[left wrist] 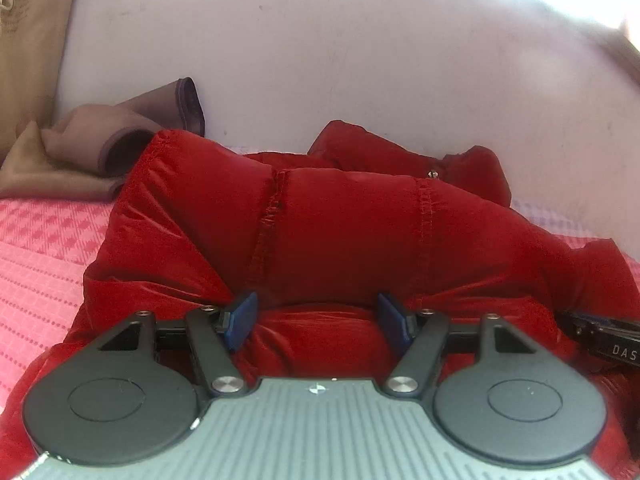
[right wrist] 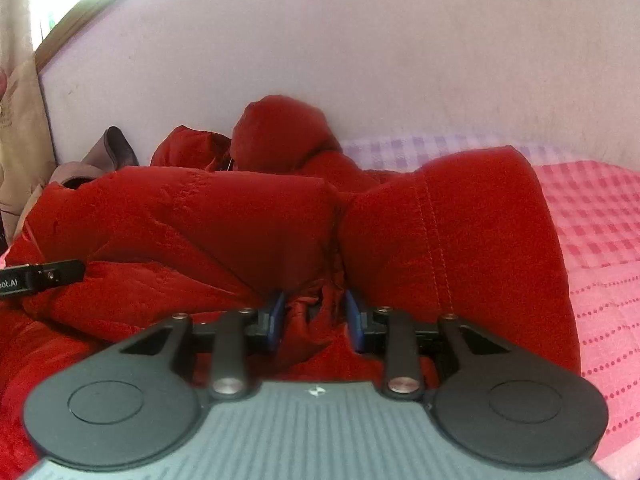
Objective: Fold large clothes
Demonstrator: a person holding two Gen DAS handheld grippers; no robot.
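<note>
1. Red padded jacket [left wrist: 340,220]: lies bunched on the bed [left wrist: 44,256], its far end against the wall [left wrist: 320,40].
2. Left hand-held gripper [left wrist: 318,322]: jaws spread wide, blue pads [left wrist: 242,318] pressed against a roll of red fabric between them, not clamped.
3. Right hand-held gripper [right wrist: 316,322]: jaws parted more narrowly, a crumpled fold of jacket between the pads; whether they pinch it cannot be told.
4. Step in hand, as judged: taking hold of the near hem for a fold. The next move calls for both grippers closing firmly on the thick cloth, then lifting together.
5. Left view alone shows brown garments [left wrist: 100,152] beside the jacket; right view alone shows the raised hood [right wrist: 280,132] and the checked cover [right wrist: 600,240].
</note>
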